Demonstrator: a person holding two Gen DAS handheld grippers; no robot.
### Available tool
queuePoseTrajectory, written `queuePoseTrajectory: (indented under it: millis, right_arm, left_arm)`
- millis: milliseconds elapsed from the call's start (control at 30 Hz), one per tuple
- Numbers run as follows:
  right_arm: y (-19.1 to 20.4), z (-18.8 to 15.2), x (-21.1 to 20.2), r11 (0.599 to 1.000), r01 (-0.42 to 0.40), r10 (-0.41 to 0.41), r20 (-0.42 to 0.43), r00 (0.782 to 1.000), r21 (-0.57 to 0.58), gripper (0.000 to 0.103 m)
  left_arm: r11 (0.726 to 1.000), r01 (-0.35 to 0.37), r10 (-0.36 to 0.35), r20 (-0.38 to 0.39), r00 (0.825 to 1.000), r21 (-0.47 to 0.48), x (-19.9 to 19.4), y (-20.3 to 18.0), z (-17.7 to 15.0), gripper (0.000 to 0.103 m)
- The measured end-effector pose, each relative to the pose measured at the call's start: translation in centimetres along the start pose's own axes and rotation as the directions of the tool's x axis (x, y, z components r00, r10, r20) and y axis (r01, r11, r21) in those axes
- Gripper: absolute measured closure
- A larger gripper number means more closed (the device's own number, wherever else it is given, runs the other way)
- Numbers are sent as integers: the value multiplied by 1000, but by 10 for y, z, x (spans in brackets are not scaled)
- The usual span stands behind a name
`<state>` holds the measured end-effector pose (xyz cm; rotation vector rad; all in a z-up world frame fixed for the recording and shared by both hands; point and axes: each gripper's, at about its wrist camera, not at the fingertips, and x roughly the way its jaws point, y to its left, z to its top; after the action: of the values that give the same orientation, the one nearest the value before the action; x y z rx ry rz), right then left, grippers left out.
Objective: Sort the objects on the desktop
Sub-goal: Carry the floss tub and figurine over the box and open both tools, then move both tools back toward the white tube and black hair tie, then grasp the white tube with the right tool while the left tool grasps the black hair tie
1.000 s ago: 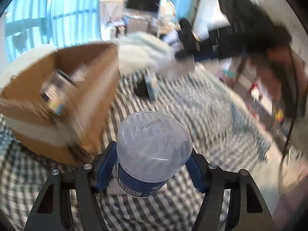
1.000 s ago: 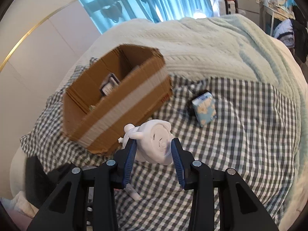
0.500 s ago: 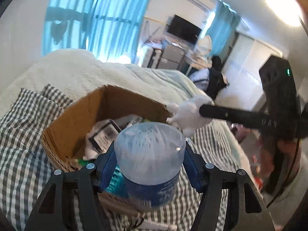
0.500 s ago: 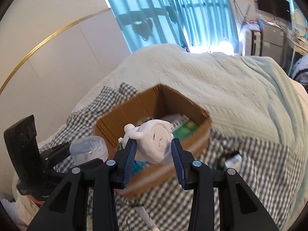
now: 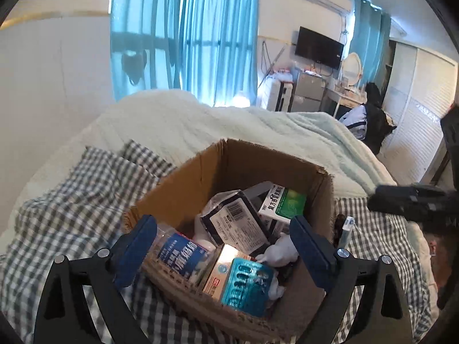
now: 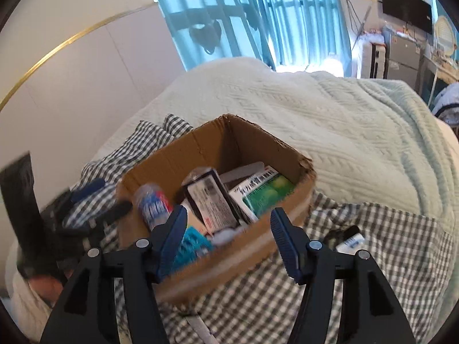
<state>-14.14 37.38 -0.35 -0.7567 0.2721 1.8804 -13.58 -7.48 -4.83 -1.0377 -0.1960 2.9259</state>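
A cardboard box (image 5: 186,183) (image 6: 178,160) stands on a checked cloth on the bed. Inside it lie the blue-labelled bottle (image 5: 180,253) (image 6: 152,203), the white figurine (image 5: 279,250), a blister pack (image 5: 246,288), a black packet (image 5: 235,223) and a green-white medicine box (image 5: 282,203) (image 6: 262,189). My left gripper (image 5: 223,250) is open and empty over the box's near-left rim. My right gripper (image 6: 228,239) is open and empty above the box's near wall.
A small white tube (image 6: 351,240) (image 5: 345,229) lies on the checked cloth (image 6: 358,286) right of the box. A pale knitted blanket (image 6: 330,120) covers the bed behind. A wall stands at the left. The right gripper's body (image 5: 413,203) shows at the right.
Both grippers have opened: the bottle has left my left gripper and the white figurine has left my right gripper, and both now lie in the box.
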Motion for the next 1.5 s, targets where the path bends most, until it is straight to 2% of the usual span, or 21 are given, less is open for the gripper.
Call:
queuePoseTrajectory:
  millis: [133,200,233,300,367,433,533,600,633,667,733,867,933,1000,1033,1100,1267,1433,1500]
  right_arm:
    - [10,-45,-29,997,-15,12,-34,999,-74,43]
    - [12,-71,-29,996,-55,50,-74,996,-66,43]
    - [12,-88,-24,996,-78,72,-105,992,-45,43]
    - [11,-117,-2,994,-107,107,-179,978,7,48]
    - [12,-141,25,993,-115,116,-249,961,18,60]
    - [19,-164,53,992,-124,120,-317,941,7,61]
    - [28,-192,80,991,-133,121,-372,920,-6,72]
    - [34,-207,94,990,-140,129,-397,908,2,73]
    - [36,-215,102,992,-130,118,-407,906,-2,73]
    - [37,-220,107,993,-118,100,-409,907,-20,72]
    - [35,-220,111,994,-101,78,-395,915,-39,72]
    - [33,-228,129,989,-140,105,-448,888,-46,69]
    - [39,-231,128,985,-154,104,-451,886,-74,66]
    - [42,-234,124,983,-164,108,-455,884,-87,72]
    - [41,-237,119,983,-162,103,-457,883,-91,79]
    - [36,-241,110,986,-152,101,-457,884,-74,79]
    - [-3,-258,75,995,-88,101,-448,888,50,80]
    - [-40,-263,50,995,45,-5,-403,915,89,80]
    - [-54,-264,45,988,84,-29,-385,922,127,80]
  left_arm:
    - [998,-48,46,42,998,34,-45,-2,-23,7]
    - [997,-52,52,-3,999,64,-59,-1,-48,7]
    - [996,-47,52,-54,997,78,-64,-2,-69,7]
    - [997,-39,48,-118,992,71,-67,-3,-99,7]
    - [999,-15,22,-186,982,38,-63,-8,-135,7]
    - [999,34,-28,-227,973,22,-55,-19,-159,7]
    - [994,82,-63,-244,968,69,-40,-40,-182,7]
    - [990,78,-46,-255,966,114,-28,-51,-198,7]
    - [989,84,-46,-282,958,123,-21,-55,-203,7]
    - [988,99,-56,-320,946,118,-12,-56,-207,7]
    - [990,102,-62,-350,935,99,0,-55,-208,7]
    - [996,88,-71,-377,923,28,19,-45,-206,7]
    - [997,77,-68,-383,921,9,26,-42,-207,7]
    - [997,75,-72,-390,918,-6,31,-42,-209,7]
    - [997,76,-72,-400,914,-8,33,-44,-209,7]
    - [998,69,-60,-412,909,7,38,-51,-212,7]
    - [993,79,-39,-387,921,86,44,-75,-210,7]
    - [990,111,-69,-388,919,87,61,-90,-208,7]
    - [985,147,-99,-406,909,89,70,-97,-209,8]
